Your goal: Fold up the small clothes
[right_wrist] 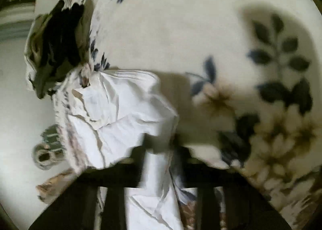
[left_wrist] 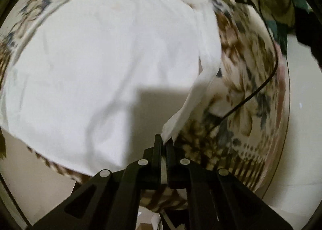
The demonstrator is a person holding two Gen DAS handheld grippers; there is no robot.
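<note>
A white garment (left_wrist: 104, 65) lies spread on a floral-print tablecloth (left_wrist: 247, 81) and fills most of the left wrist view. My left gripper (left_wrist: 165, 142) is shut on a corner of the white garment, which rises to it in a taut strip (left_wrist: 193, 97). In the right wrist view the white garment (right_wrist: 120, 113) is bunched and creased, and a band of it runs down between my right gripper's fingers (right_wrist: 159, 149). The right gripper is blurred by motion; its fingers look closed on the cloth.
A thin black cable (left_wrist: 261, 87) crosses the tablecloth at right. Dark green and black clothing (right_wrist: 58, 45) lies heaped at the table's left edge. A small patterned roll (right_wrist: 48, 147) sits on the pale floor (right_wrist: 18, 89) below. The table edge (left_wrist: 285, 109) curves at right.
</note>
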